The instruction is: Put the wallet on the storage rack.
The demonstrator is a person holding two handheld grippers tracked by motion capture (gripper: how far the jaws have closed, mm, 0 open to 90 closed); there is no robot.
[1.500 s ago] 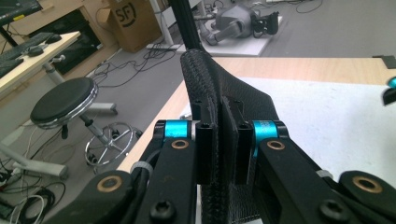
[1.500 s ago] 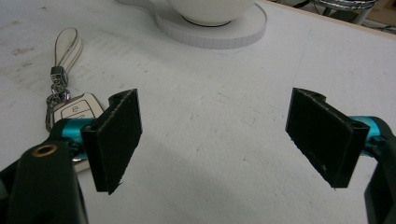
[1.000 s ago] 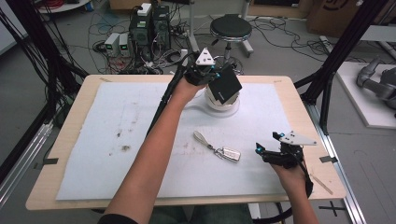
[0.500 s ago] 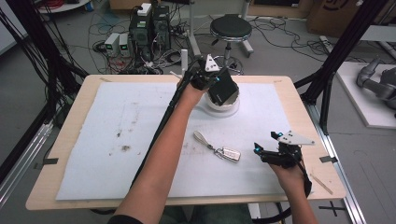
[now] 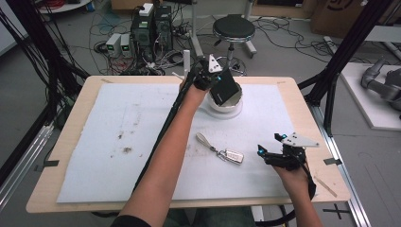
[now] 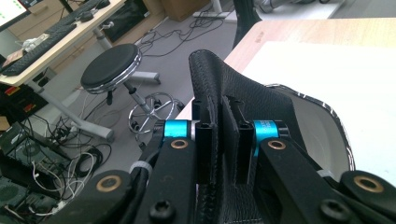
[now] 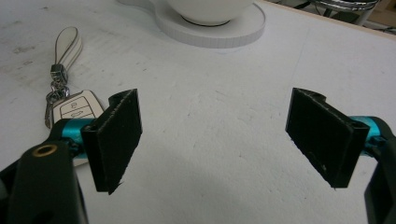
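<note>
A lab or robotics test room, to judge by the gear. Wooden table under a white sheet, framed by black metal struts at 2 and 10 o'clock. Bare grey floor beyond, strewn with tangled cables. Computer towers and small power boxes at 11 o'clock, a round black stool at 12. Grey robot arm lying on a white board at 3 o'clock. Desk with keyboard off to the side in the left gripper view.
</note>
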